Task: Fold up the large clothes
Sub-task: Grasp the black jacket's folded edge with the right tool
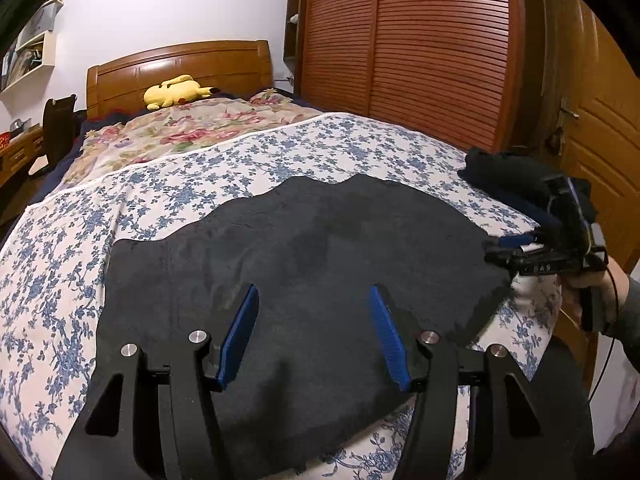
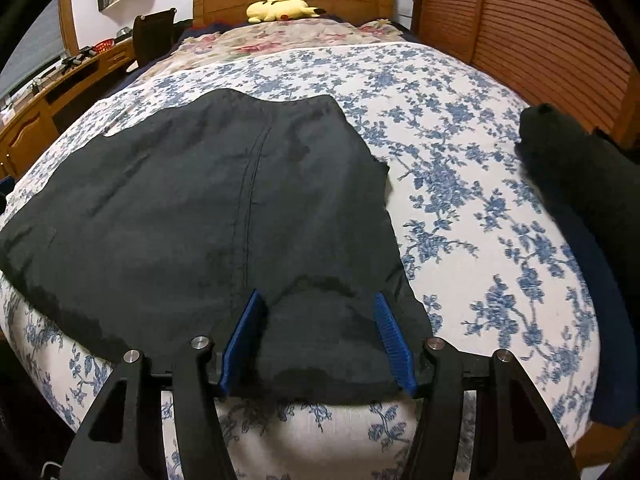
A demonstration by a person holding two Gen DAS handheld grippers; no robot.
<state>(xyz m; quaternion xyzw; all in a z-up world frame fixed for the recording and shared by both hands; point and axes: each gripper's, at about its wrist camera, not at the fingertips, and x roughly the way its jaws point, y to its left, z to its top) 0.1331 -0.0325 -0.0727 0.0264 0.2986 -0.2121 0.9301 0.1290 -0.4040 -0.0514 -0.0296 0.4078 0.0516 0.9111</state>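
Note:
A large black garment [image 1: 304,240] [image 2: 192,200] lies spread flat on the blue-flowered bed sheet [image 1: 320,144] [image 2: 460,140], and a seam runs down its middle in the right wrist view. My left gripper [image 1: 314,292] hovers open over the garment's near part, its blue pads [image 1: 240,332] wide apart and clear of the cloth. My right gripper [image 2: 317,296] is open at the garment's near right corner. A raised hump of cloth lies between its pads [image 2: 394,340], and no squeeze on it shows. In the left wrist view the right gripper [image 1: 500,250] sits at the garment's right edge, held by a hand [image 1: 600,284].
A heap of dark clothes [image 1: 504,176] [image 2: 580,184] lies at the bed's right edge. A yellow plush toy [image 1: 176,92] [image 2: 280,8] rests by the wooden headboard [image 1: 180,64], on a pink-flowered cover [image 1: 192,128]. A slatted wardrobe [image 1: 400,60] stands on the right and a desk [image 2: 48,92] on the left.

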